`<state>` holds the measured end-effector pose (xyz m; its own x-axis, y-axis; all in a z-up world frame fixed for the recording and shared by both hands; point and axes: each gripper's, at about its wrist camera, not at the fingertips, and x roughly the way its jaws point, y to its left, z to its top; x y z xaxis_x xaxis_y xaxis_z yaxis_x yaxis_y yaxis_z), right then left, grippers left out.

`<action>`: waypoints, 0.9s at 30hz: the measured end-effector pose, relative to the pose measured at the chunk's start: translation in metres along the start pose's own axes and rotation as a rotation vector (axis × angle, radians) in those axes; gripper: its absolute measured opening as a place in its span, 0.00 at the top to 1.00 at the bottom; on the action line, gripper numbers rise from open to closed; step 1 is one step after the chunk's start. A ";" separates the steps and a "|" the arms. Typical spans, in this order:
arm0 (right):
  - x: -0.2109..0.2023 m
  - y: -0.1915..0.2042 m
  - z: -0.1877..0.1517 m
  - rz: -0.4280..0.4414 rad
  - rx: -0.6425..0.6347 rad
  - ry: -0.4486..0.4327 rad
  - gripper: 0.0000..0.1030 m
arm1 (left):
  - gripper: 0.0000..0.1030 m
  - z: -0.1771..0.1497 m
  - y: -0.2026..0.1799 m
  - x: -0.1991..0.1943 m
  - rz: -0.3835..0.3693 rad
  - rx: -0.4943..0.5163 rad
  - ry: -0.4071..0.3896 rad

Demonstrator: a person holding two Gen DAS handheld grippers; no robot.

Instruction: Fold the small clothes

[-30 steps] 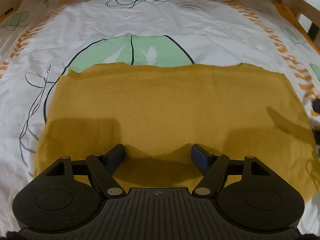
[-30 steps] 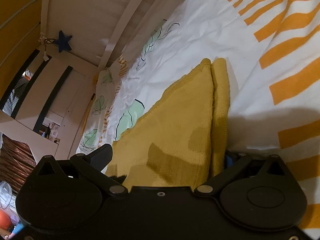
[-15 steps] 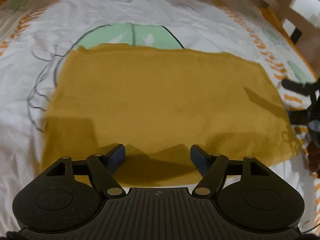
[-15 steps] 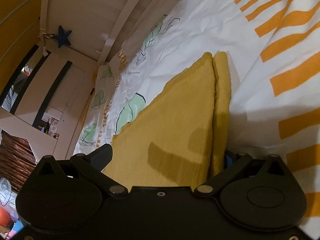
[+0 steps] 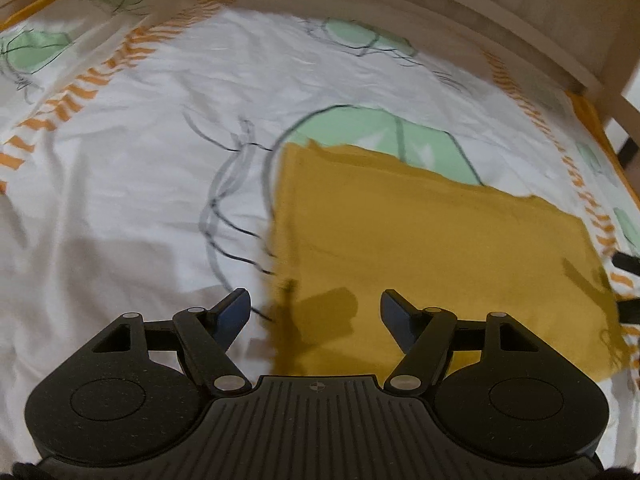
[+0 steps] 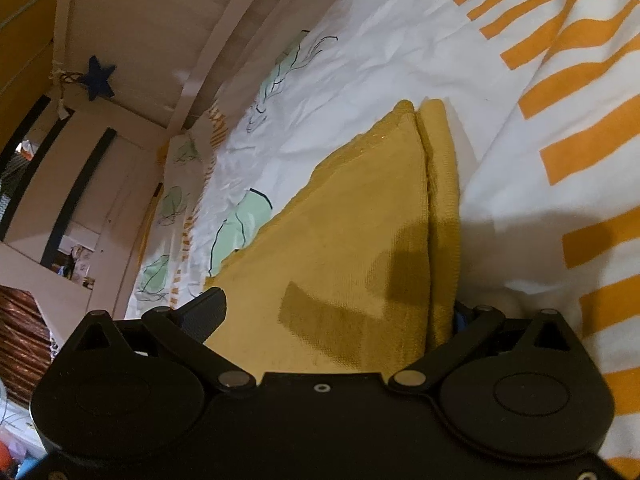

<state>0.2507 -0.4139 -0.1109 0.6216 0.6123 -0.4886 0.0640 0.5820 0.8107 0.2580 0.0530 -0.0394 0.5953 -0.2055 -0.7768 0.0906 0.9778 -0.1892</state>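
The left tool (image 5: 315,309) hangs spread wide over the bed sheet (image 5: 120,184), the folded mustard knit garment (image 5: 432,256) at 2 o'clock. The right tool (image 6: 336,316) gapes, straddling that garment's edge.

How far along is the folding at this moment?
Done: the yellow garment lies flat on the bedsheet as a rectangle, with stacked layers along one edge in the right wrist view. In hand: nothing; the left gripper is open over a corner, the right gripper open around the edge. Left: probably another fold.
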 end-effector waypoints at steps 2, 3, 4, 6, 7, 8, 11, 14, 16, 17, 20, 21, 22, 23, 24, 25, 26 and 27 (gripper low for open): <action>0.002 0.004 0.000 -0.022 -0.004 0.004 0.00 | 0.32 0.006 0.014 0.002 0.007 -0.006 -0.013; 0.003 0.006 0.000 -0.033 -0.002 0.003 0.00 | 0.32 0.009 0.020 0.001 0.010 -0.005 -0.020; 0.004 0.009 0.000 -0.049 -0.001 0.001 0.00 | 0.32 0.011 0.024 0.002 0.013 0.000 -0.026; 0.008 0.015 -0.001 -0.088 -0.016 0.001 0.02 | 0.32 0.016 0.033 0.004 0.019 0.011 -0.041; 0.010 0.020 -0.001 -0.118 -0.034 0.005 0.11 | 0.32 0.017 0.037 0.006 0.023 0.015 -0.044; 0.012 0.025 -0.001 -0.146 -0.051 0.011 0.26 | 0.32 0.019 0.040 0.008 0.028 0.019 -0.041; 0.014 0.034 -0.003 -0.228 -0.071 0.018 0.52 | 0.32 0.019 0.047 0.011 0.003 0.025 -0.035; 0.012 0.047 -0.005 -0.314 -0.107 0.002 0.66 | 0.32 0.018 0.050 0.007 -0.025 0.039 -0.038; 0.008 0.060 -0.005 -0.349 -0.122 -0.022 0.71 | 0.32 0.018 0.052 0.004 -0.035 0.041 -0.044; 0.008 0.067 -0.005 -0.355 -0.131 -0.034 0.73 | 0.32 0.018 0.053 0.003 -0.040 0.040 -0.046; 0.009 0.093 -0.005 -0.359 -0.156 -0.049 0.74 | 0.32 0.017 0.054 0.003 -0.048 0.042 -0.044; 0.012 0.102 -0.005 -0.361 -0.168 -0.047 0.74 | 0.32 0.017 0.054 0.003 -0.052 0.043 -0.042; 0.016 0.113 -0.006 -0.357 -0.187 -0.043 0.74 | 0.32 0.018 0.055 0.002 -0.057 0.041 -0.041; 0.022 0.124 -0.007 -0.352 -0.205 -0.036 0.74 | 0.32 0.018 0.056 0.002 -0.062 0.039 -0.040; 0.026 0.132 -0.008 -0.348 -0.219 -0.032 0.74 | 0.32 0.018 0.057 0.001 -0.065 0.038 -0.039; 0.033 0.143 -0.009 -0.338 -0.234 -0.028 0.74 | 0.32 0.018 0.058 0.000 -0.069 0.038 -0.041; 0.038 0.151 -0.011 -0.322 -0.245 -0.024 0.74 | 0.32 0.019 0.059 -0.001 -0.072 0.036 -0.043; 0.042 0.157 -0.012 -0.311 -0.255 -0.018 0.74 | 0.32 0.019 0.061 -0.002 -0.072 0.032 -0.045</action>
<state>0.2777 -0.2902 -0.0076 0.6172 0.3777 -0.6902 0.0566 0.8536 0.5178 0.2774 0.1135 -0.0381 0.6212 -0.2738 -0.7342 0.1591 0.9615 -0.2239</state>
